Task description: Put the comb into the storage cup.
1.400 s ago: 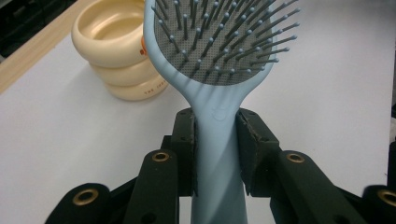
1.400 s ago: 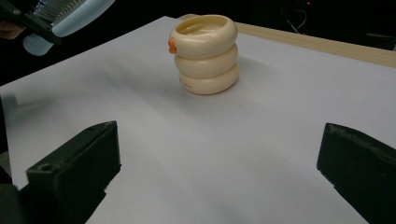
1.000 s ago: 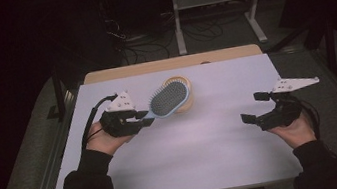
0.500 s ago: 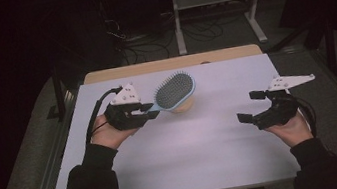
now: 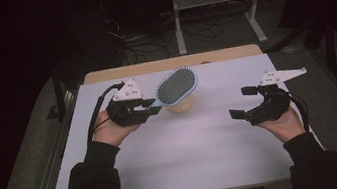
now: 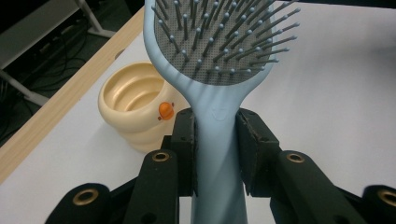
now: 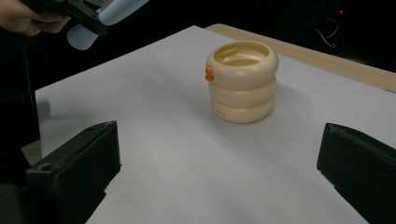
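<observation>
Light blue hairbrush (image 6: 219, 65) held up off the table, handle squeezed tight between the 2 black fingers (image 6: 184, 149) of the left gripper (image 5: 144, 107). Brush head (image 5: 176, 85) tipped up and away, gray pad with thin bristles facing the high view camera. Handle running straight down the middle of the left gripper view, 1 finger pressed on each side of it.

Just under and behind the brush head in the high view, a cream cup (image 5: 180, 106) shaped like 3 stacked rings, standing upright on the table. Small orange knob (image 6: 165, 111) on its upper ring. Open at the top, ribbed inside, seen well in the left gripper view (image 6: 135, 109). Brush head above the cup, not touching it.

Left hand (image 5: 111, 128) wrapped around the left gripper from below, dark sleeve behind it, black cable looping off the back, gray 3-cornered plate on top.

Right gripper (image 5: 243, 102) well apart from the cup, over the right side of the table, held by the right hand (image 5: 284, 121). Fingers (image 7: 79, 163) spread wide, nothing between them. Cup (image 7: 242, 81) standing ahead in the right gripper view, between the 2 spread fingers but far off from them. Hairbrush handle end (image 7: 84, 35) and the left gripper up in the top left corner there.

White table (image 5: 191, 157) with a pale wood strip along the far edge (image 5: 172, 63). Dark room beyond, with a gray metal stand (image 5: 213, 2) and loose cables on the floor.
</observation>
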`<control>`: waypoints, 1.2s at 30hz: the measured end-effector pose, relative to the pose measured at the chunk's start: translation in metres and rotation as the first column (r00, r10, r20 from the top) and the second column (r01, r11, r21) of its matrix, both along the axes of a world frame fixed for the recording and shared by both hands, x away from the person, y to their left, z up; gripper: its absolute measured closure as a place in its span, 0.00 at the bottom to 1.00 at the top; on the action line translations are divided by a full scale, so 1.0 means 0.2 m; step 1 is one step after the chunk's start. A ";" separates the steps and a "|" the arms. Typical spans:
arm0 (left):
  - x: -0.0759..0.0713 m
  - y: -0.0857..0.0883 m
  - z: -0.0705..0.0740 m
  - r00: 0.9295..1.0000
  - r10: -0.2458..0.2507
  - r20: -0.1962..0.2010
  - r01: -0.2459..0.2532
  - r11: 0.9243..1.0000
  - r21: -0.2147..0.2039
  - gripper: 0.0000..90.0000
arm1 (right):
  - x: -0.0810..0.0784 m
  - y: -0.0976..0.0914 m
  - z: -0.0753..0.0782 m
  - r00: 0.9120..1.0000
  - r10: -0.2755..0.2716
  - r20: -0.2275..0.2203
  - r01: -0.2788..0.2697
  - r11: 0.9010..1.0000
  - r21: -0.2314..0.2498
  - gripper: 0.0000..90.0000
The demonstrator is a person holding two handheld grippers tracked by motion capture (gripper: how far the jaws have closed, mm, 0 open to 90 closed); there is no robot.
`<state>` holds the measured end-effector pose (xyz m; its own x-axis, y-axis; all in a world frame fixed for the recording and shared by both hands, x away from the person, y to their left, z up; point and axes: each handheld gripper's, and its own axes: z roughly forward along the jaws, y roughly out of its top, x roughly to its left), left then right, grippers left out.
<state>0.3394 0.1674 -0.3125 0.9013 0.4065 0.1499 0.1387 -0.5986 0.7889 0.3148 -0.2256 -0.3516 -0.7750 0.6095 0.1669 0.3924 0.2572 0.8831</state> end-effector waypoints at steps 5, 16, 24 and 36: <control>0.01 -0.01 0.02 1.000 0.006 0.015 -0.005 1.000 -0.010 0.78 | 0.02 0.05 0.03 1.000 0.017 0.007 -0.017 1.000 -0.002 0.00; 0.00 -0.03 0.04 0.999 0.022 0.048 -0.020 1.000 -0.023 0.78 | 0.05 0.13 0.10 0.999 0.044 0.018 -0.044 0.999 0.010 0.00; -0.01 -0.06 0.04 0.997 0.021 0.071 -0.020 1.000 -0.019 0.78 | 0.08 0.21 0.17 0.996 0.078 0.042 -0.079 0.996 0.031 0.00; -0.01 -0.08 0.04 0.996 0.023 0.086 -0.021 1.000 -0.020 0.78 | 0.15 0.31 0.24 0.993 0.109 0.034 -0.111 0.993 0.047 0.00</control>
